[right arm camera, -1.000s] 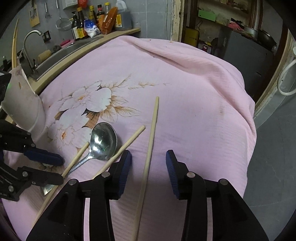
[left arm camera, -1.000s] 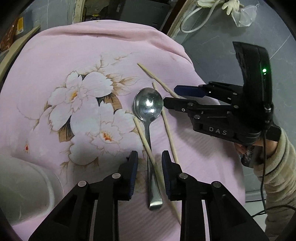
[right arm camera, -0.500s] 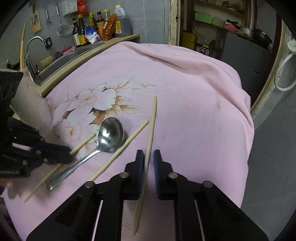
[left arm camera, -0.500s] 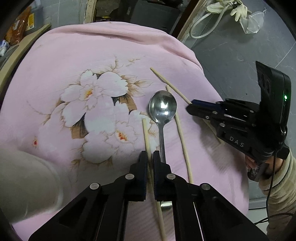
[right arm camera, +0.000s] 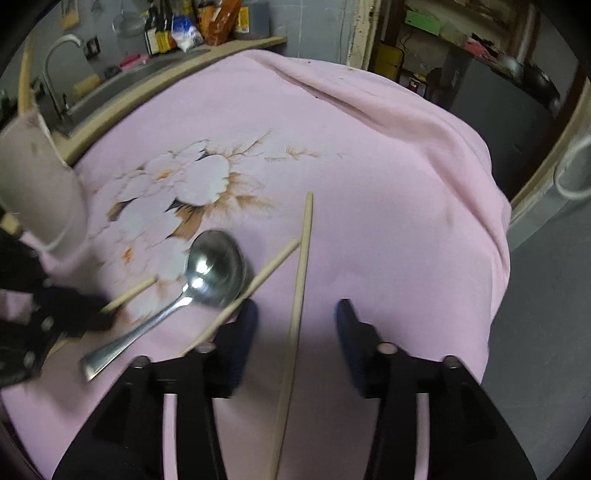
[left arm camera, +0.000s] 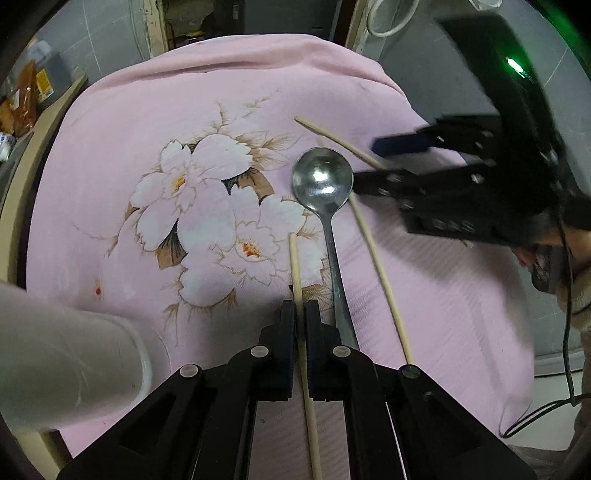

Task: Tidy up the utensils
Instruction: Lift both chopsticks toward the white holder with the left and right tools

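Note:
Three wooden chopsticks and a steel spoon (left arm camera: 321, 177) lie on a pink flowered cloth (left arm camera: 147, 122). My left gripper (left arm camera: 299, 314) is shut on the leftmost chopstick (left arm camera: 294, 258), just left of the spoon's handle. A second chopstick (left arm camera: 380, 273) lies to the right of the spoon. My right gripper (right arm camera: 295, 314) is opening, its fingers standing apart on either side of the third chopstick (right arm camera: 304, 240), which rests on the cloth untouched by the pads. A white cup (left arm camera: 66, 350) stands close on the left of my left gripper.
The cloth falls away over the table's right edge (right arm camera: 495, 206) to a grey floor. Behind the table's far left runs a counter with a sink and tap (right arm camera: 55, 74) and several bottles (right arm camera: 184, 26). A person's sleeve (left arm camera: 576, 295) is at the right.
My left gripper closed on the leftmost chopstick and has stayed shut. My right gripper closed on its chopstick half a second ago and has now spread apart again, and it is blurred.

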The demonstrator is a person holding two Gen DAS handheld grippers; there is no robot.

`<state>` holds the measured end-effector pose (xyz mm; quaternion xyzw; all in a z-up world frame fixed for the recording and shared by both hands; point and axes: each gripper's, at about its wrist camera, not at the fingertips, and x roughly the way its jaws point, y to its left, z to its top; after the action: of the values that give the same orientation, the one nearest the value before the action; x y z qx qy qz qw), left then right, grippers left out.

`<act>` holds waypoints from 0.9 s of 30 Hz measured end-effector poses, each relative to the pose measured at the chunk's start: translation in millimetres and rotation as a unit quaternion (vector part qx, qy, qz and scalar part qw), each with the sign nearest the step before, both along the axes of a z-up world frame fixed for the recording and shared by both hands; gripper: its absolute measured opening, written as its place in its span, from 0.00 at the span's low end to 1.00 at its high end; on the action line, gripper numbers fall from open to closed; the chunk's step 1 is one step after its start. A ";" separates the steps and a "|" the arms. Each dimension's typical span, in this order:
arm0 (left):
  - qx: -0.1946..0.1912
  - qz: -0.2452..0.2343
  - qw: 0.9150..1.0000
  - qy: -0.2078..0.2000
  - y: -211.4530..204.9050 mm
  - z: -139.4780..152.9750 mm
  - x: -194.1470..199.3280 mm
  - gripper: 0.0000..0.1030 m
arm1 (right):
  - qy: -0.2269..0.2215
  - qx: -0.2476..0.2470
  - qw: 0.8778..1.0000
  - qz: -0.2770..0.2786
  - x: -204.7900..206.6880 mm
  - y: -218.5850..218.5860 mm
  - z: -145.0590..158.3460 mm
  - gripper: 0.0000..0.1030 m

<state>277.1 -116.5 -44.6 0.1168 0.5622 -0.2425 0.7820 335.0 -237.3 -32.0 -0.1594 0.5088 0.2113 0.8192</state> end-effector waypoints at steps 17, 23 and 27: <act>-0.086 0.053 0.981 -0.165 12.3 43.3 -48.0 0.02 | -0.136 0.111 0.980 -0.089 -65.1 -31.5 26.7 0.02; -0.126 0.089 0.951 -0.269 16.8 72.1 -68.4 0.02 | -0.317 0.128 0.931 -0.129 -126.6 -34.9 55.5 0.02; -0.164 0.110 0.925 -0.325 25.2 96.1 -82.7 0.02 | -0.426 0.111 0.887 -0.140 -159.6 -20.0 75.4 0.02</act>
<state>194.5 -91.3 51.4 -0.0027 0.2386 -0.1925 0.9519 175.4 -257.3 43.3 -0.0691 0.1015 0.0620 0.9905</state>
